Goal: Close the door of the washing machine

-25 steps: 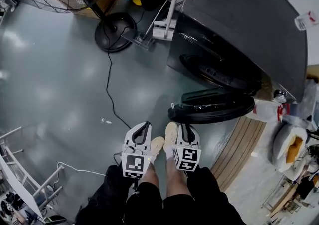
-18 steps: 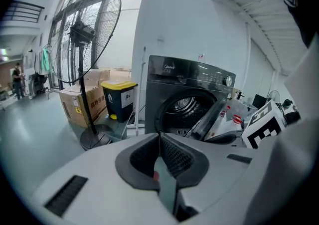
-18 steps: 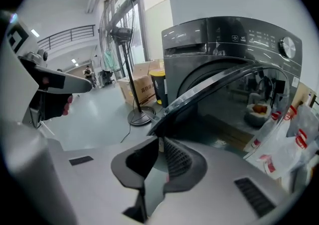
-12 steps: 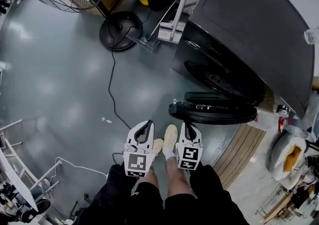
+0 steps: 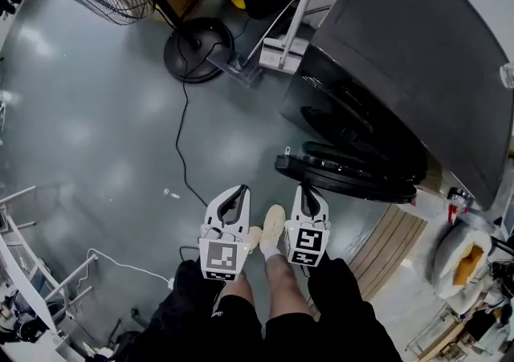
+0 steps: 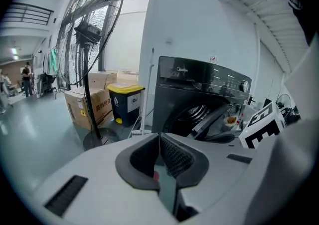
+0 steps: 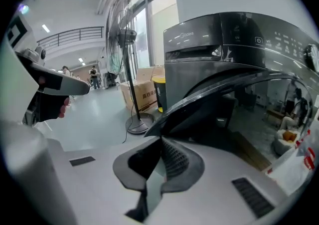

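Black glossy round door of the dark grey washing machine stands wide open (right tool just closed empty, left tool likewise shut), so closing remains.

lit: bright, even | glare: soft on floor | dist: fisheye edges, dark corners | focus: sharp

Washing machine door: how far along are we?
Done: nothing; the door hangs open off the washing machine. In hand: right gripper, fingers shut and empty, sits near the door's edge; left gripper likewise shut. Left: push it closed.
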Available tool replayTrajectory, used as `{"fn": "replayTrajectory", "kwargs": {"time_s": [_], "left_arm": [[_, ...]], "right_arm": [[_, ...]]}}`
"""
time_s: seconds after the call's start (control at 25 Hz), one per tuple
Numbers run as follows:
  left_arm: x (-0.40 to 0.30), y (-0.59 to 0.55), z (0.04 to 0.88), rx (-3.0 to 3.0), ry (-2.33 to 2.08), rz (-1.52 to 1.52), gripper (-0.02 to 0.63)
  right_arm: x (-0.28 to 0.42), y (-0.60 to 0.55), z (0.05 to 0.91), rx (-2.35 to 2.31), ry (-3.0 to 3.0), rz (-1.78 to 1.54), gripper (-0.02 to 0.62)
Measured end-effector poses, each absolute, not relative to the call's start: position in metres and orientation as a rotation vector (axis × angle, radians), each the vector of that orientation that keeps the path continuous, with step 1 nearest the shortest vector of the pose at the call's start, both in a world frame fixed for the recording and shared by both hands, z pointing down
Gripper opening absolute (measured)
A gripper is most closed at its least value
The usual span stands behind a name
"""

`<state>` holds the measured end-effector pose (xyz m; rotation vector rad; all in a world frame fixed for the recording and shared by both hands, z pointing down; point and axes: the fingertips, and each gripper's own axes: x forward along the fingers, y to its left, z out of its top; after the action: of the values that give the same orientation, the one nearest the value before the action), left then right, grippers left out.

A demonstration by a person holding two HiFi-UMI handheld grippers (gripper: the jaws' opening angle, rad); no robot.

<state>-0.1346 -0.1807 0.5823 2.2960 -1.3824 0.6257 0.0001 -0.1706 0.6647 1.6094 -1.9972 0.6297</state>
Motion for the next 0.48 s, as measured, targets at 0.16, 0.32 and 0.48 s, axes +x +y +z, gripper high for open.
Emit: {"fn": "replayTrajectory", "kwargs": {"time_s": [0.16, 0.32, 0.48], "left_arm": [[-0.13, -0.2, 0.585, 2.297, -1.402, 0.615, 0.029], [-0.126, -0.217, 0.587, 2.285, -1.426, 0.595, 0.029], [-0.12, -0.229, 0.588, 2.294, -1.429, 0.579, 0.029]], "right_arm": [[0.004, -0.192, 0.668, 1.608, -2.004, 0.598, 0.017], [0.009, -0.21, 0.669, 1.613, -2.014, 0.59, 0.017], [0.019, -0.223, 0.673, 1.626, -2.01, 0.566, 0.017]]}}
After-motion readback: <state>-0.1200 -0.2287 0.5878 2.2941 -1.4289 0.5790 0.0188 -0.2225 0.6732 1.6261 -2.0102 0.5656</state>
